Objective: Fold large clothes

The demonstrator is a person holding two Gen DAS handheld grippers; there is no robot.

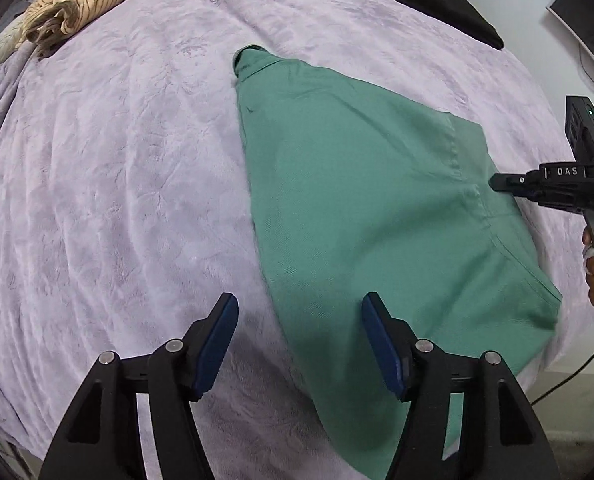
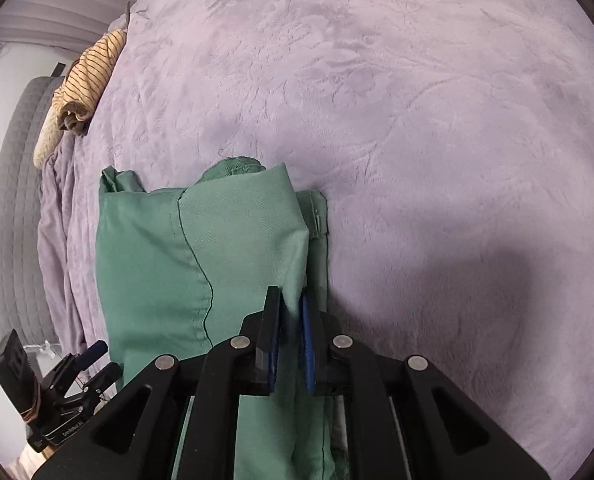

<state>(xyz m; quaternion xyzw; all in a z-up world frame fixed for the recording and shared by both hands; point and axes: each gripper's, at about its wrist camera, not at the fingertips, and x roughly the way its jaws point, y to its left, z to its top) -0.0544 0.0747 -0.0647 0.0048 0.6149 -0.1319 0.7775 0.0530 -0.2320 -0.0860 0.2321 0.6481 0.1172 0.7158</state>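
Note:
Green trousers lie partly folded on the lilac blanket. My left gripper is open and empty, hovering above the garment's near left edge. My right gripper is shut on a fold of the green trousers near their right edge, the cloth pinched between the blue pads. The right gripper also shows at the right of the left wrist view, its tips at the garment's seam. The left gripper shows at the lower left of the right wrist view.
A striped beige garment lies rolled at the bed's far left corner. A black garment lies at the far right. The bed's right edge, a cable and the floor are beside the trousers. A grey quilted headboard stands at the left.

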